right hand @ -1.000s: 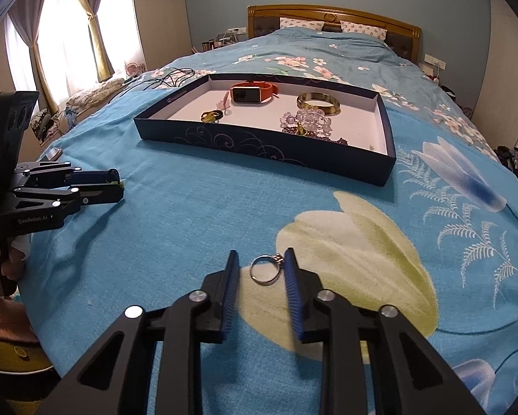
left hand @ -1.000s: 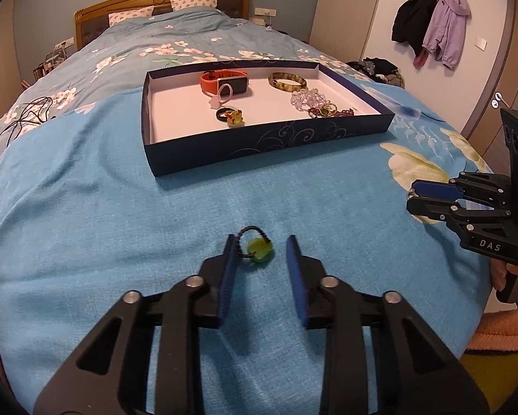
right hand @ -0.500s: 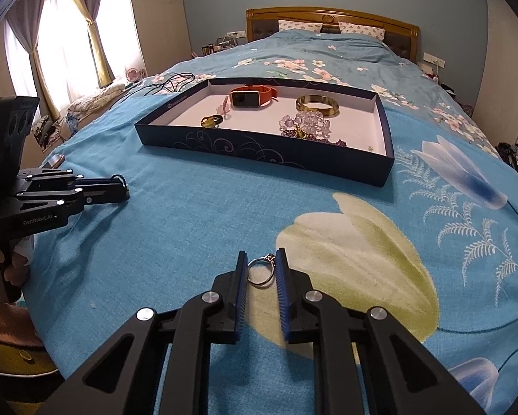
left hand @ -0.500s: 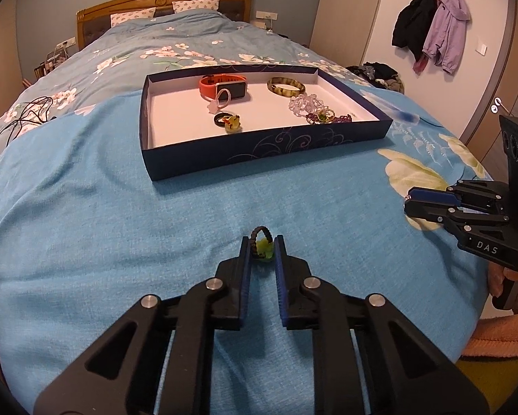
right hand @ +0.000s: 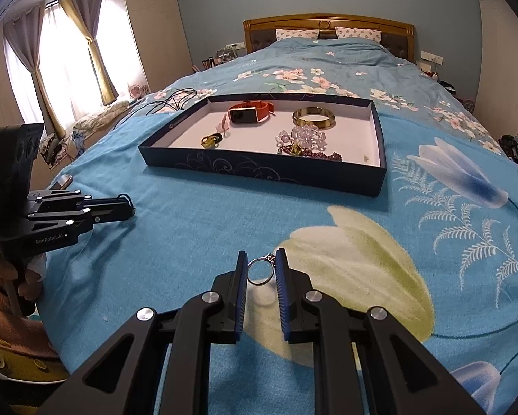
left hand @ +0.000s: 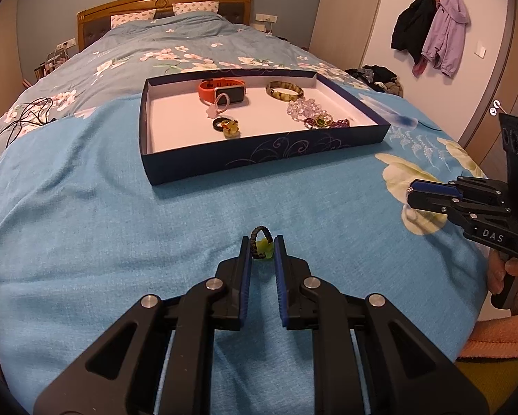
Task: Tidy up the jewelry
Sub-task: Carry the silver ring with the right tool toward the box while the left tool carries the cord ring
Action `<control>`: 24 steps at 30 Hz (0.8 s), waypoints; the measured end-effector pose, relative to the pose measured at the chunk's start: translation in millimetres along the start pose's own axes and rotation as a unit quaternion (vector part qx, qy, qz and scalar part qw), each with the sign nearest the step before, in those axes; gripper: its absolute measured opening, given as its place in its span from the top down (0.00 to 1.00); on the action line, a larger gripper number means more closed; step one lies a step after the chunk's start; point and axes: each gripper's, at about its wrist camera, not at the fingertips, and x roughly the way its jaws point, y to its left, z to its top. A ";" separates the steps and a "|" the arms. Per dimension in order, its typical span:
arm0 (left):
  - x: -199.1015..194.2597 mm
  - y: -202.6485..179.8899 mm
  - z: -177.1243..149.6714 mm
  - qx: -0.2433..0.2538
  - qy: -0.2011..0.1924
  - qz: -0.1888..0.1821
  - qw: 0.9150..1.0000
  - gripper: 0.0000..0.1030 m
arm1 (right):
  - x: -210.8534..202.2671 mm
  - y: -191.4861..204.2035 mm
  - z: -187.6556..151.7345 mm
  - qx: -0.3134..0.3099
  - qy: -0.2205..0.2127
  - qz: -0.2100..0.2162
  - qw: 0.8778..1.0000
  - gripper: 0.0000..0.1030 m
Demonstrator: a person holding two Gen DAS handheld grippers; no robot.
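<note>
A small black beaded ring with a green charm (left hand: 261, 242) sits clamped between the blue pads of the left gripper (left hand: 262, 246), just above the blue bedspread (left hand: 85, 228) near the foot edge of the bed; its jaws have just been closing, with the ring between them. Toward the bed's right side, the right gripper (right hand: 261, 269) is likewise pinched on a thin silver ring (right hand: 260, 271) over a pale printed flower, its jaws also having just been closing around the band. Farther up the bed, across its middle, lies a shallow dark-blue box tray (left hand: 259, 159) with a white floor, well apart from both grippers. In the tray rest an orange smartwatch (left hand: 222, 90) toward the far wall, a green-gold bangle (left hand: 284, 90) beside it, a cluster of clear and purple bead bracelets (left hand: 310, 114) toward the right wall, and a dark ring with a yellow charm (left hand: 226, 125) near the centre.
</note>
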 end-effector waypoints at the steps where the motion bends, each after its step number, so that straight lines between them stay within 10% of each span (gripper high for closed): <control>1: -1.0 -0.7 0.8 0.001 -0.002 0.001 1.000 0.87 | -0.2 -0.9 0.8 0.002 -0.002 0.002 1.000 0.86; 24: -25.6 -12.5 29.2 0.000 -0.061 -0.009 0.998 0.87 | -17.5 0.8 29.9 0.007 -0.075 0.022 0.997 0.86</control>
